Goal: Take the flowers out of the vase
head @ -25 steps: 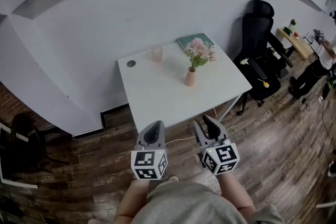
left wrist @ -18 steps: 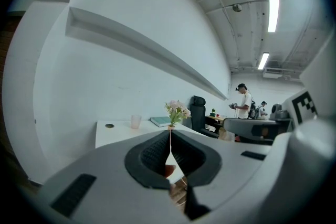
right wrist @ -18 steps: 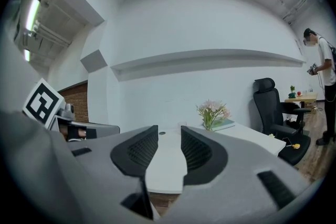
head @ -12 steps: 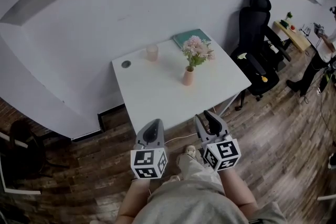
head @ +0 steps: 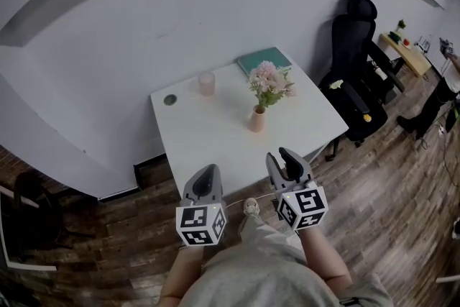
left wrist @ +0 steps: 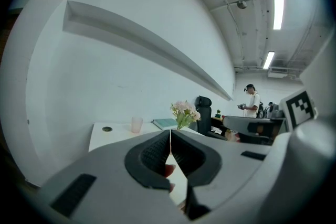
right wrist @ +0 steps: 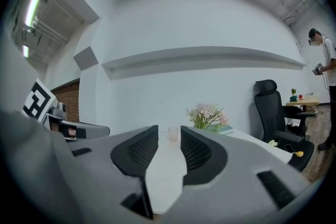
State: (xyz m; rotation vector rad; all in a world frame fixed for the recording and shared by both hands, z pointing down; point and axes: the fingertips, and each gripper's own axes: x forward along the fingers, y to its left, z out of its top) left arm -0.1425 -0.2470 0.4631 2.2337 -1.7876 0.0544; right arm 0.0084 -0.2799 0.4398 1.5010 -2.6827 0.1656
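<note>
Pink flowers [head: 269, 79] with green stems stand in a small pink vase [head: 256, 119] near the middle of a white table [head: 208, 140]. The flowers [left wrist: 184, 111] also show in the left gripper view, and the same flowers [right wrist: 208, 113] in the right gripper view. Both grippers hang short of the table's near edge, well apart from the vase. My left gripper [head: 204, 178] has its jaws pressed together with nothing between them. My right gripper [head: 282, 160] stands open and empty, its jaws aimed at the table.
A pale pink cup [head: 207, 83], a teal book [head: 264, 60] and a round cable hole [head: 169, 100] sit at the table's far side by the white wall. A black office chair [head: 356, 54] stands right of the table. A person [right wrist: 326, 63] stands farther right.
Both grippers have come closer to the table's near edge. The table and vase now sit lower and nearer in the head view. Jaw states look unchanged.
</note>
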